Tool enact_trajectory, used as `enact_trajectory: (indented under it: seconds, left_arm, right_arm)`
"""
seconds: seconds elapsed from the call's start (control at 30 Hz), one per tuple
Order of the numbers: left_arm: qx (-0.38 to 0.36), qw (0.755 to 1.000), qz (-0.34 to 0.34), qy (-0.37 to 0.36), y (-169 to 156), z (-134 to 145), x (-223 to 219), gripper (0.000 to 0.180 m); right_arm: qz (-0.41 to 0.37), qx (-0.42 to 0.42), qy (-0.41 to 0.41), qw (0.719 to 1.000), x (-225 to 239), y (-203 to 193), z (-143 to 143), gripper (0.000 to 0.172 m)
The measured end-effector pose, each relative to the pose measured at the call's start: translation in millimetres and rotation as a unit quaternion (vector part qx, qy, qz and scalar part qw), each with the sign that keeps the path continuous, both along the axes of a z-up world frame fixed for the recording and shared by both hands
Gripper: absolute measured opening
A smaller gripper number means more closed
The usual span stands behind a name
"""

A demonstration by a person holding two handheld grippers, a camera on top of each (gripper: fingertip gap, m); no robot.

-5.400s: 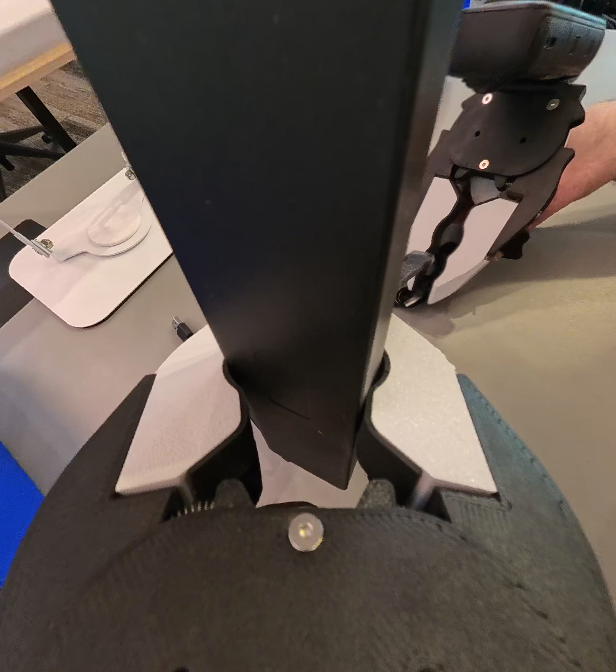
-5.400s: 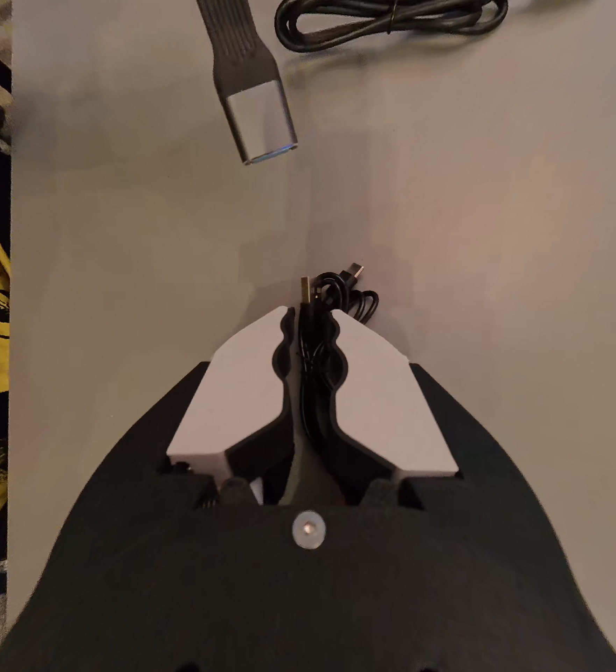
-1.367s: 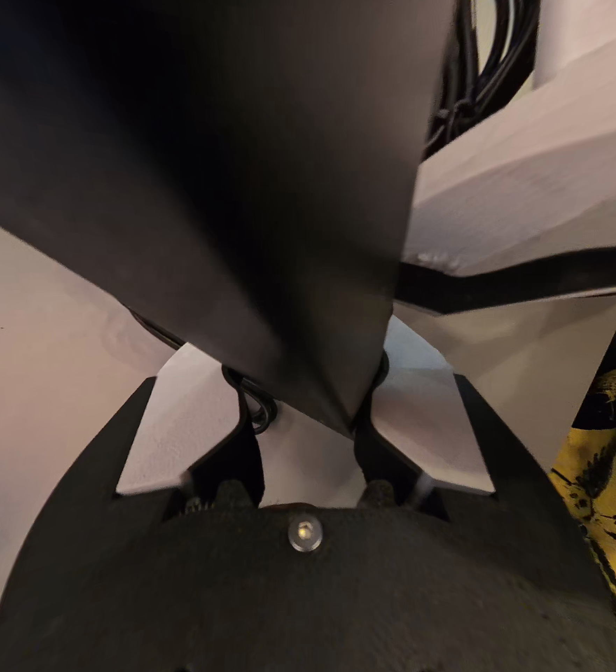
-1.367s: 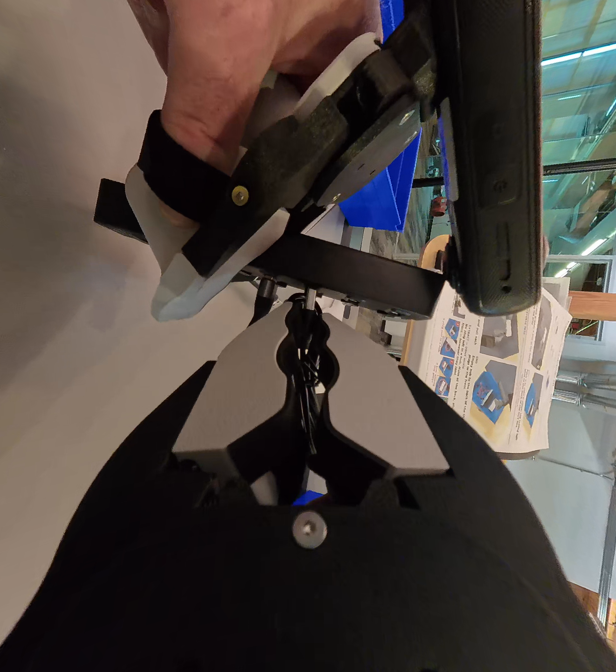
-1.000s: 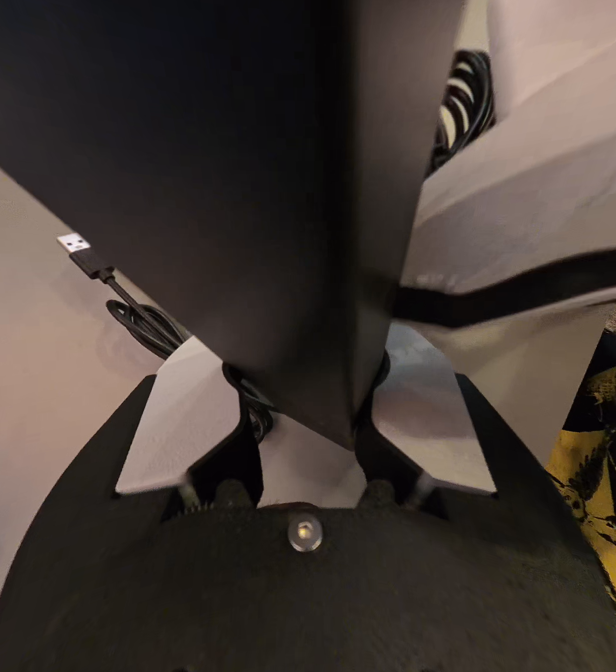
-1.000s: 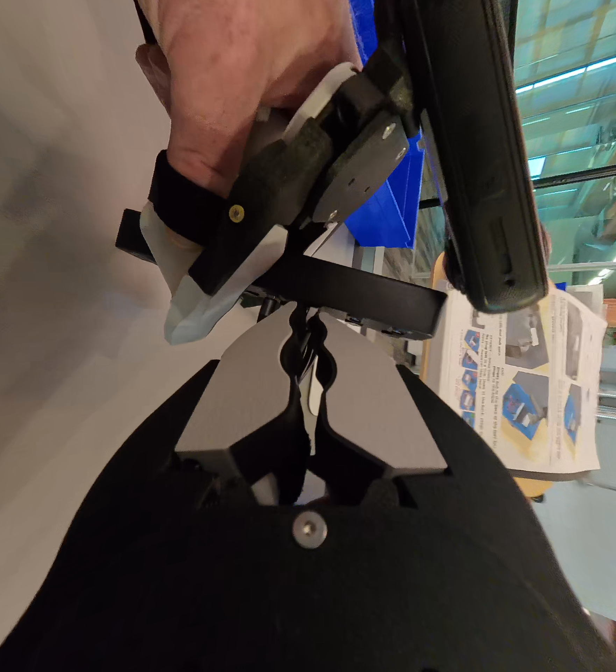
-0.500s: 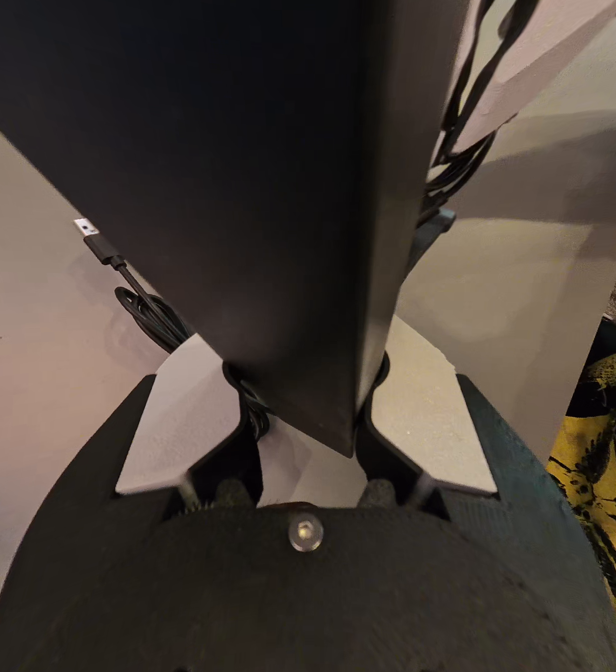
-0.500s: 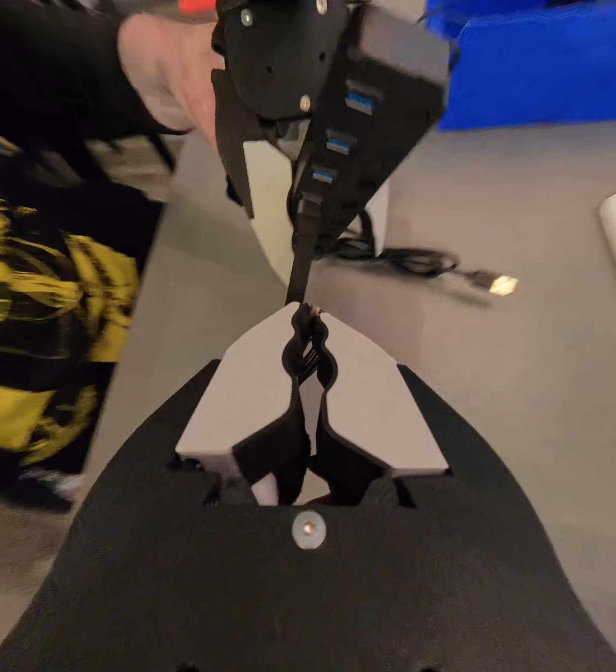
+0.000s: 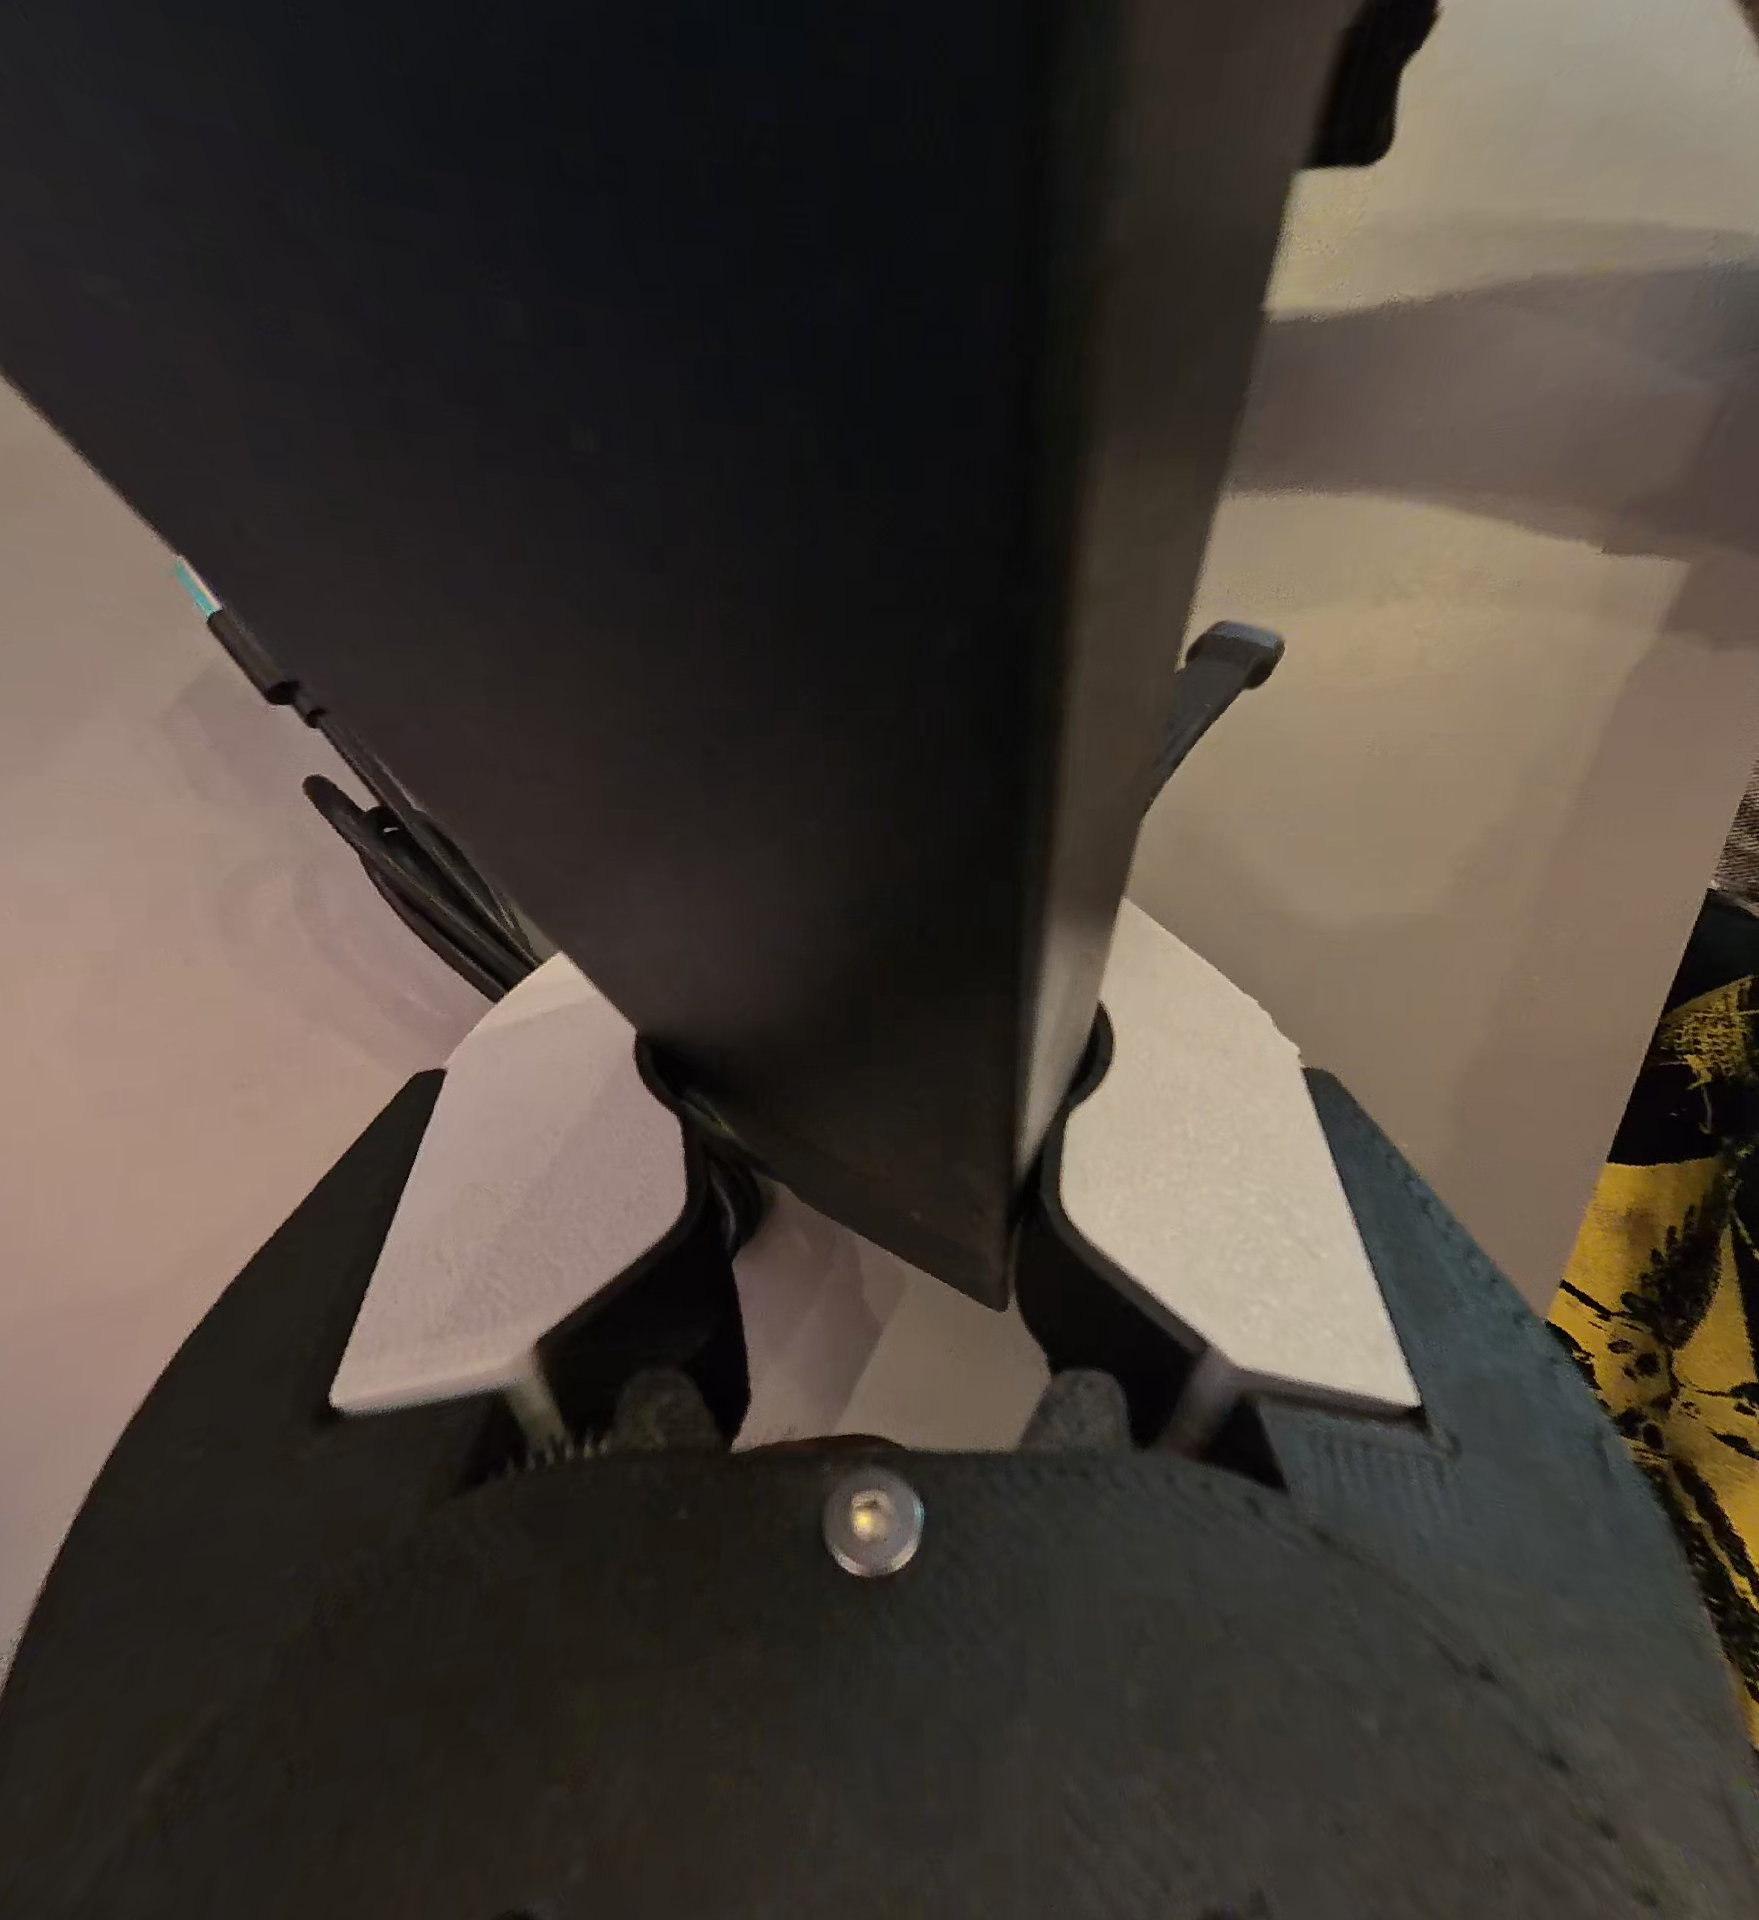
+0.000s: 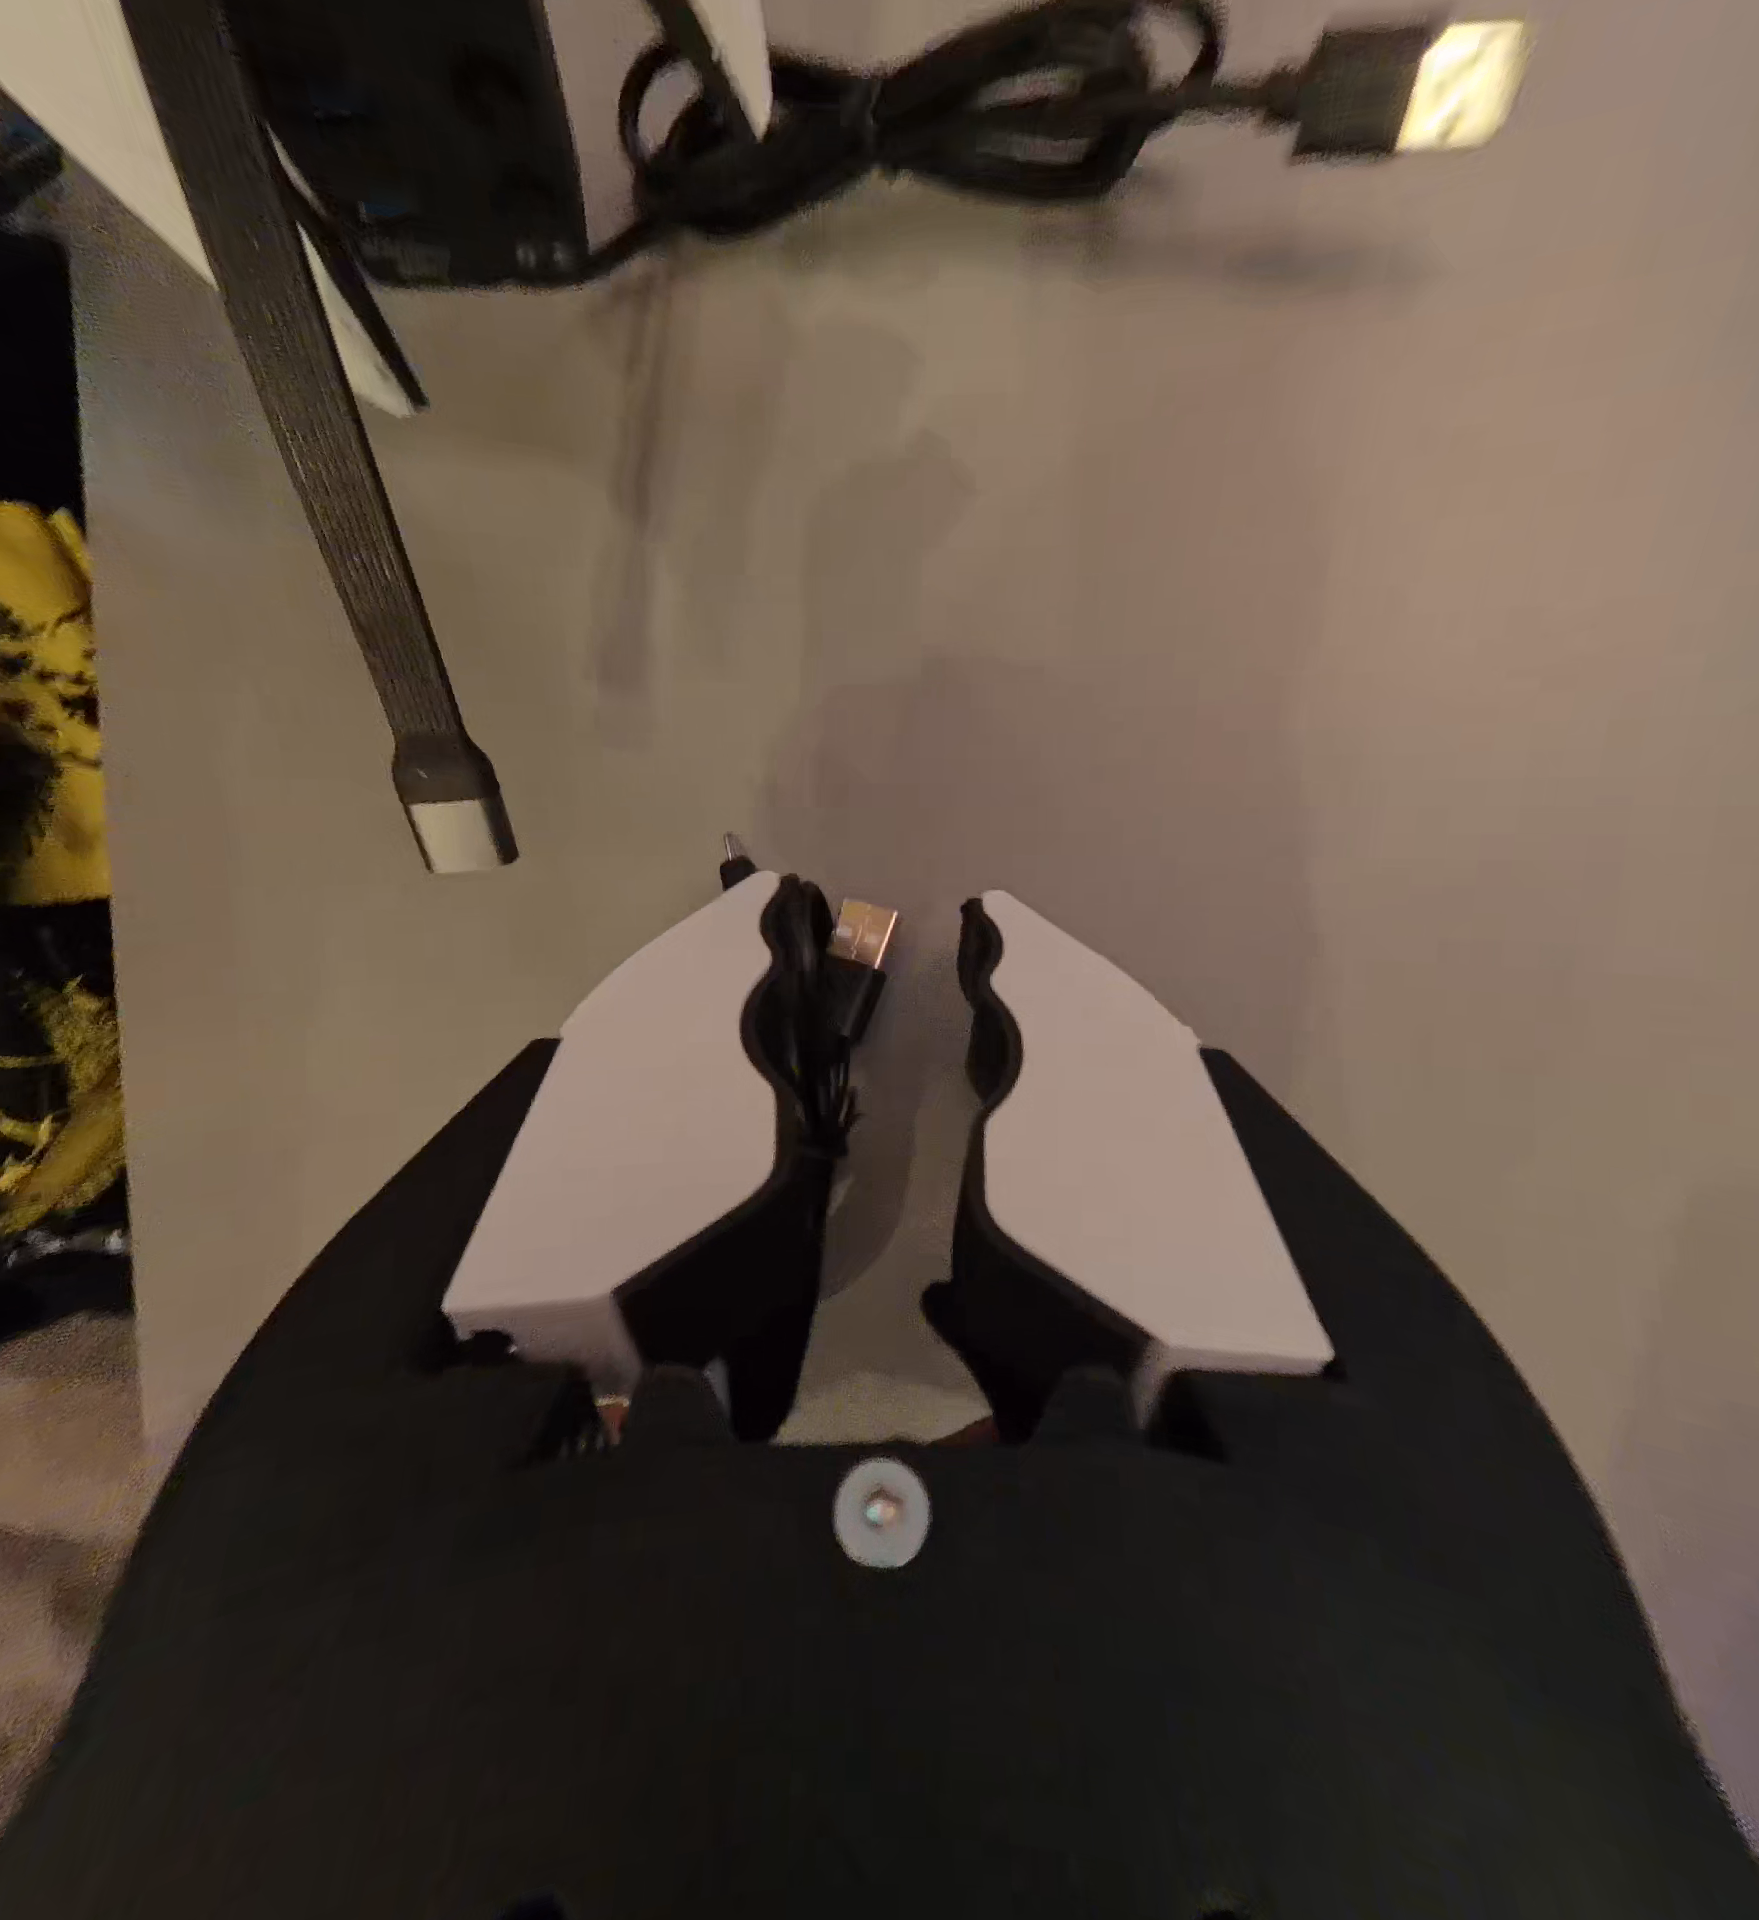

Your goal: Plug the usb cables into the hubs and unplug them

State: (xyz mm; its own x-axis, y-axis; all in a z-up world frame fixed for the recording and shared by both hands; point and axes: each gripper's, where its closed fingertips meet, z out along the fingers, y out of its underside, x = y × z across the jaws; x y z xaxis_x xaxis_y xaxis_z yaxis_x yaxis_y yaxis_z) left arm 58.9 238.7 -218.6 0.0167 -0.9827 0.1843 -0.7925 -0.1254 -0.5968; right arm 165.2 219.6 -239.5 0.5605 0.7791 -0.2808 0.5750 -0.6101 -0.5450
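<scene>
Right gripper [image 10: 870,914]: the 2 fingers stand apart with a clear gap. A small bundled black cable [image 10: 821,1049] lies in that gap against the left finger [image 10: 667,1039], its metal USB plug [image 10: 864,933] pointing far. The right finger [image 10: 1093,1060] is clear of it, so nothing is clamped; the bundle looks set down on the worktop [image 10: 1270,623], probably to free this gripper for another cable.

Left gripper [image 9: 875,1049]: fingers spread wide and pressed on a black hub [image 9: 750,520], 1 finger [image 9: 542,1122] on its left face and the other on its right. The hub stands up out of the grip and fills most of that view. Likely held off the worktop so its ports stay steady and reachable for the other gripper; the ports themselves do not show here.

Farther, left of the right gripper: the hub's own flat braided lead [image 10: 314,436] hangs down, ending in a silver plug [image 10: 459,831] above the worktop, in no port.

Far edge: a 2nd black cable bundle [image 10: 958,114] lies on the worktop, its metal plug [image 10: 1457,83] pointing right, blurred. Looks like the next candidate for plugging.

Yellow-and-black cloth [image 10: 2,831] shows beyond the worktop's left edge.
</scene>
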Motion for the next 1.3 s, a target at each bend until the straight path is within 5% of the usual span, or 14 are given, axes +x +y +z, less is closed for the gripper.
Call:
enact_trajectory:
  seconds: [0.27,0.47,0.67,1.3]
  left_arm:
    - [-0.002,1.0,-0.003,0.0,-0.3,-0.8,-0.6,0.07]
    - [0.006,1.0,-0.002,0.003,-0.7,-0.2,-1.9,0.069]
    - [0.003,1.0,-0.004,0.004,-1.8,-2.6,-0.7,0.069]
    - [0.007,1.0,-0.01,0.01,-3.6,-5.6,-1.6,0.069]
  right_arm:
    - [-0.067,0.142,-0.142,0.977,27.9,-1.3,15.4,0.014]
    - [-0.067,0.106,-0.148,0.981,26.1,0.2,-8.0,0.015]
    - [-0.033,0.116,-0.126,0.985,10.3,-14.5,-3.3,0.025]
    - [0.011,0.168,-0.186,0.968,2.5,-24.3,-17.9,0.018]
